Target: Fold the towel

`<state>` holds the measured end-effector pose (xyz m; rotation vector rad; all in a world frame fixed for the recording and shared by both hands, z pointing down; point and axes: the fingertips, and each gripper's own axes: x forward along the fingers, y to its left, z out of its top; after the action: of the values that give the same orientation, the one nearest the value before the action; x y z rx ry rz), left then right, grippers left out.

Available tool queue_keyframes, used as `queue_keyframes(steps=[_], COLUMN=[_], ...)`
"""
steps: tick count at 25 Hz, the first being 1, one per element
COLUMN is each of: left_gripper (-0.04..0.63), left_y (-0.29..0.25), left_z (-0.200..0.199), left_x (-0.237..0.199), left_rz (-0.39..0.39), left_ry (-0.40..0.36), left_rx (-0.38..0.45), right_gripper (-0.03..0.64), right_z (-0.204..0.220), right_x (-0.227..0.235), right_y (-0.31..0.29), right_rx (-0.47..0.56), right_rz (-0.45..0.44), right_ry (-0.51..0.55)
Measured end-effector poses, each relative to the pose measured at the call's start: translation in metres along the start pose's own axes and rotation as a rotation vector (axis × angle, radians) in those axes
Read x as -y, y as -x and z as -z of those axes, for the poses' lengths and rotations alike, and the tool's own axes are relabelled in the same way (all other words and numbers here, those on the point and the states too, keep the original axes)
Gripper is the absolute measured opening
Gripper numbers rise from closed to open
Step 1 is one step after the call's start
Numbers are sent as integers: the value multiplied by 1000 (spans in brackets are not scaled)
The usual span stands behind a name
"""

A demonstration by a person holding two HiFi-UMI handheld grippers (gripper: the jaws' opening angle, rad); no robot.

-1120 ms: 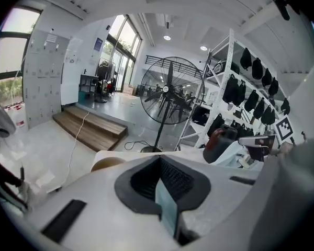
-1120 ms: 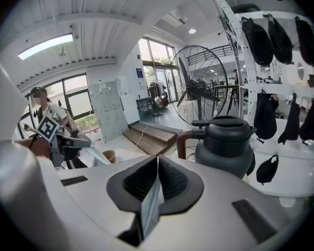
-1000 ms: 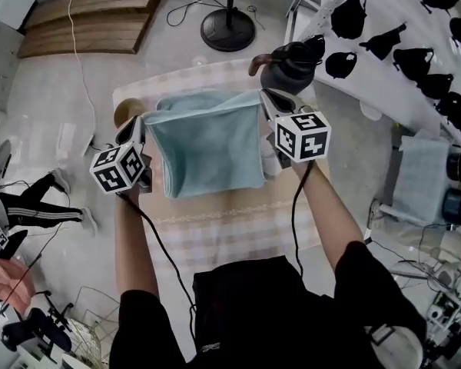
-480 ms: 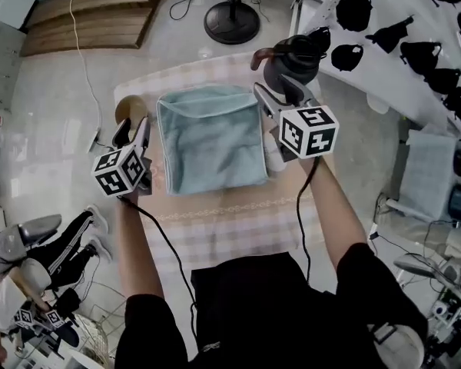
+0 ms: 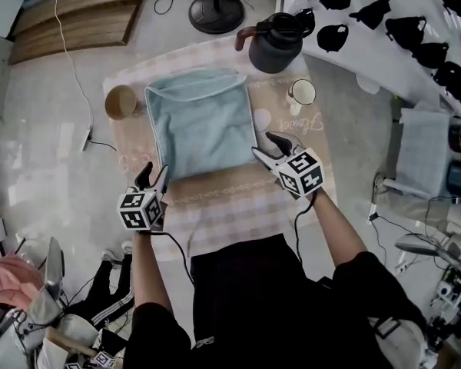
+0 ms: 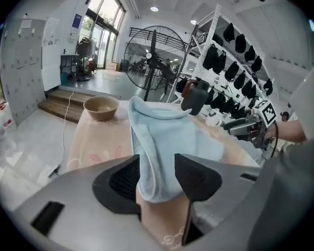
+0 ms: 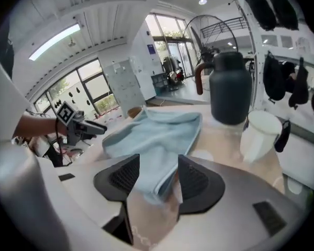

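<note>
The light blue towel (image 5: 201, 125) lies folded flat on the checked table (image 5: 238, 214), with a bowl (image 5: 121, 101) at its 10 o'clock, a dark jug (image 5: 275, 46) at 1 o'clock and a white mug (image 5: 301, 92) at 2 o'clock. The left gripper (image 5: 154, 172) sits at the towel's 7 o'clock corner and the right gripper (image 5: 263, 144) at its 4 o'clock corner. Both have just opened, and each gripper's jaws stand spread, with the towel's near edge showing in the gap and unpinched.
</note>
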<state>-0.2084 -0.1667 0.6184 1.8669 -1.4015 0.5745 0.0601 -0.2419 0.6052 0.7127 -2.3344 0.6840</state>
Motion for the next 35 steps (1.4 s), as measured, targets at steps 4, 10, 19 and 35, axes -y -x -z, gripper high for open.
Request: queue_keyframes(steps=[4, 10, 19, 35], left_gripper=[192, 193, 26, 23], left_y=[2, -16, -6, 76], left_z=[27, 50, 74, 165], left_x=[10, 7, 14, 52], left_rz=[38, 51, 95, 211], left_ry=[-31, -117, -92, -29], left_rx=[-11, -88, -106, -144], right_gripper=[225, 225, 26, 23], right_z=[50, 65, 81, 133], right_x=[-12, -16, -19, -75], right_y=[-2, -20, -26, 47], right_rx=[-58, -89, -116, -142], right_rz=[-31, -64, -55, -21], right_ry=[-2, -8, -34, 18])
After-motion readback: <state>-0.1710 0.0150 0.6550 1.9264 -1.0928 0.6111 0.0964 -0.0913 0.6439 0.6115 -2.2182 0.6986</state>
